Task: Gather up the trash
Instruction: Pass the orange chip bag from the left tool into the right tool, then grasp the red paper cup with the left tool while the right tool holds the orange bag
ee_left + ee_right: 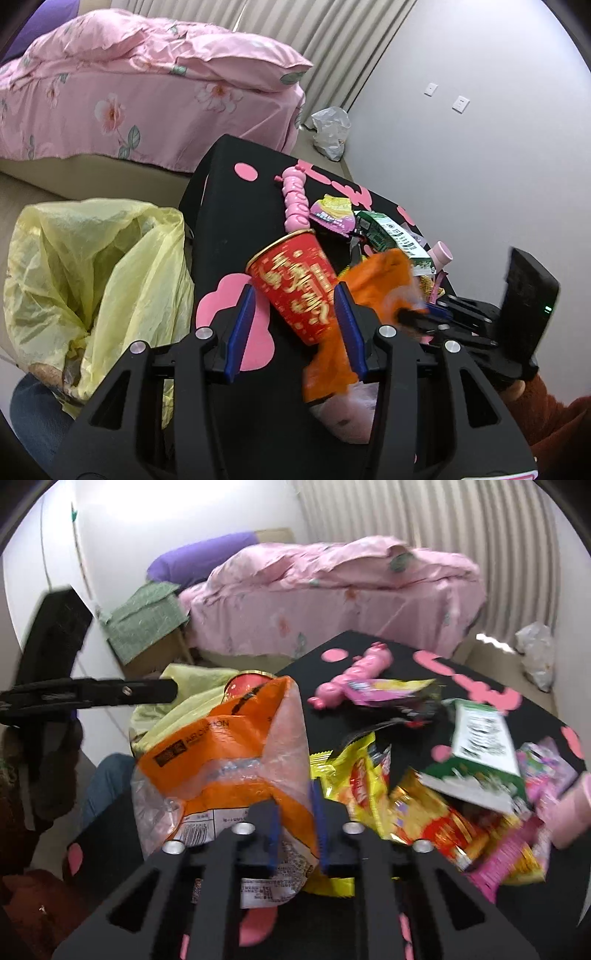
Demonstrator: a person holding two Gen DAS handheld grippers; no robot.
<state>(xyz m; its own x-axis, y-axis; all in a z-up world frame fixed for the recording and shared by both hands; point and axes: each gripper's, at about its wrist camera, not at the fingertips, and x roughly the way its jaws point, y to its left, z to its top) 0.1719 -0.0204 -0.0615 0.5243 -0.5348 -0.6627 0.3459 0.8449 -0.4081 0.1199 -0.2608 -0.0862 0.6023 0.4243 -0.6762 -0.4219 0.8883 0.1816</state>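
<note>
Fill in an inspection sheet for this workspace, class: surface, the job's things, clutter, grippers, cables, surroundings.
Surface: black table with pink cloud shapes.
Job's things: red paper cup with gold lettering, lying on its side; orange and clear plastic air-cushion bag; yellow plastic bin bag, open beside the table.
Clutter: yellow snack wrappers, green and white carton, pink plastic toy, pink wrapper, piled together.
Grippers: left gripper open, fingers either side of the cup; right gripper shut on the orange bag.
Cables: nothing seen.
Surroundings: bed with pink floral quilt, pleated curtain, white plastic bag on the floor.
</note>
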